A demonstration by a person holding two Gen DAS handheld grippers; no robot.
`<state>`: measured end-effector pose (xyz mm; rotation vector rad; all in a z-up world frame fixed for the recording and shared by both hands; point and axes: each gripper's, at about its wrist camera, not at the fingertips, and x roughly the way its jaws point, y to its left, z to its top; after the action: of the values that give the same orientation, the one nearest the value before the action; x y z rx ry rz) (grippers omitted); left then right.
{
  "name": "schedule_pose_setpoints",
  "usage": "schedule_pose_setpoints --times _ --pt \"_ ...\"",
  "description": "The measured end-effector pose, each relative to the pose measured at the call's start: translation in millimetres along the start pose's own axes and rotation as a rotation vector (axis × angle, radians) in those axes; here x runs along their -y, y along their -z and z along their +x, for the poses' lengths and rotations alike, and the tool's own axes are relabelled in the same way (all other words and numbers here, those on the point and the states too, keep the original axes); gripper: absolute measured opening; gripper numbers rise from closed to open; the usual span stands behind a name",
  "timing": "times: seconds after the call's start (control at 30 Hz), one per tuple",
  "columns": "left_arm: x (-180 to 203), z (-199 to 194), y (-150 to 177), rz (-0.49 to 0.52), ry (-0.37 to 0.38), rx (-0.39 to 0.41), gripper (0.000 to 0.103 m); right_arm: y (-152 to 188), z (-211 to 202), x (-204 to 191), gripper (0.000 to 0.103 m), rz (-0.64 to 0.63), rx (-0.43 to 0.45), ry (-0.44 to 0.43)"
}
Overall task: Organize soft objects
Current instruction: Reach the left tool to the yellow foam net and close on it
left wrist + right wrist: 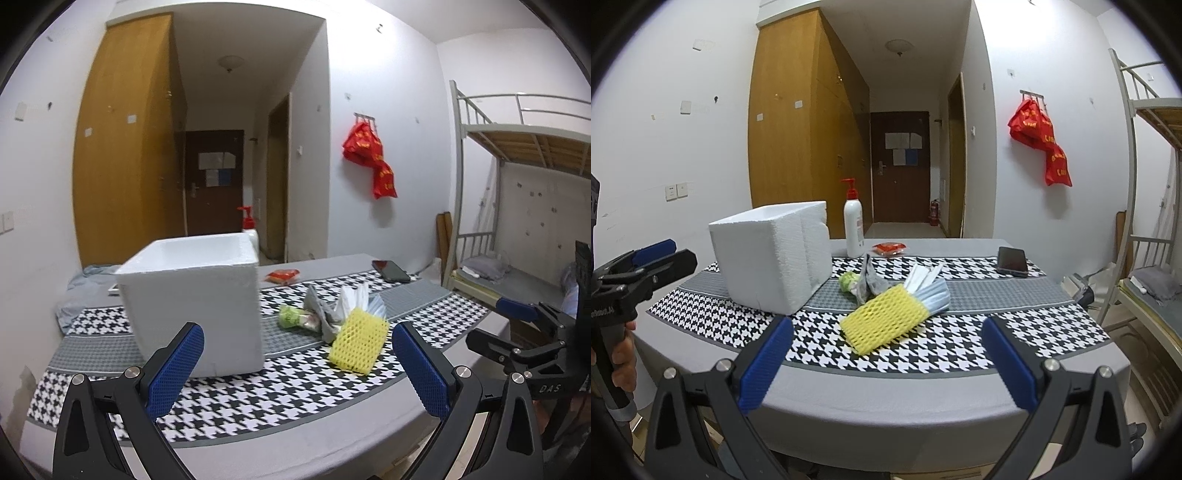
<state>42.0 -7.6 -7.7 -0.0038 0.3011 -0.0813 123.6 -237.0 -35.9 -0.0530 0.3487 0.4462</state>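
Here, closest to me, my right gripper point(886, 365) hovers over the near edge of the table point(886, 402) with its two blue pads spread wide and nothing between them, which I read as lining up for a first pick; my left gripper point(297, 373) is likewise spread and empty, held in front of the box, probably ready to steady it or take a second item. Just beyond my right gripper lies one yellow foam net sleeve point(882, 319), flat on the houndstooth cloth point(960, 354) and angled toward me, so it looks like the easiest soft thing to grab first. Touching its far end is one pale blue face mask point(936, 297) with white strips sticking up from it, and beside that one crumpled grey cloth piece point(870, 282) and one small green-and-white packet point(847, 281); I cannot tell exactly what the packet is. These four soft things sit bunched in a single heap, near the one white foam box point(772, 254), which stands open-topped to their left, presumably as the place they belong. Farther back stand one pump bottle point(854, 229) with a red top, one red packet point(888, 248) and one dark phone point(1011, 261), well apart from the heap and, I judge, not mine to sort.
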Motion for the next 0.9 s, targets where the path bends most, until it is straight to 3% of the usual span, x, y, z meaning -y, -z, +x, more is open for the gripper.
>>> schedule_pose_setpoints --times 0.6,0.9 --pt "32.7 80.8 0.5 0.059 0.150 -0.195 0.102 -5.0 38.1 38.4 0.103 0.046 -0.071 0.051" --pt "37.2 120.7 6.6 0.062 0.174 -0.293 0.102 -4.6 54.3 51.1 0.103 0.063 -0.094 0.066"
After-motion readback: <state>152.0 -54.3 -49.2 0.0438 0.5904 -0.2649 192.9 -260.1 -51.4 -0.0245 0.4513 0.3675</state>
